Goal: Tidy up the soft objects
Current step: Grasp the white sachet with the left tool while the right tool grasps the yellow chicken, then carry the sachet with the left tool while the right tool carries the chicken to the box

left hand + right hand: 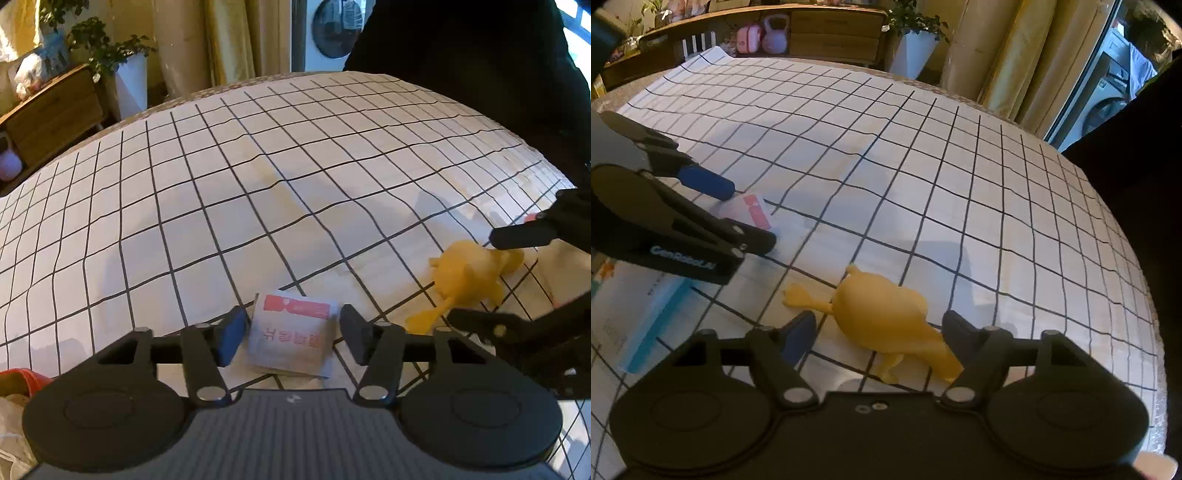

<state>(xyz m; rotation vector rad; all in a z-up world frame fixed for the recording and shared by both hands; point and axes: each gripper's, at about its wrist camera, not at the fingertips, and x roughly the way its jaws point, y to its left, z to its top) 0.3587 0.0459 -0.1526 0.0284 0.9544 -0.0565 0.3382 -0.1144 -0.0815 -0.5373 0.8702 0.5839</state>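
Observation:
A small white tissue packet with a red band [291,338] lies on the grid-patterned cloth [258,184]. My left gripper [291,332] is open, its fingers on either side of the packet and not touching it. The packet also shows in the right wrist view [753,210], between the left gripper's fingers [746,218]. A yellow rubber chicken [886,317] lies on the cloth. My right gripper [879,332] is open around the chicken's body. In the left wrist view the chicken [469,277] sits between the right gripper's fingers [476,277].
A white and blue flat pack [646,314] lies at the left of the cloth. A wooden cabinet [834,35] with a purple kettlebell [774,35], a potted plant [914,40], curtains [221,40] and a washing machine [336,29] stand beyond the far edge.

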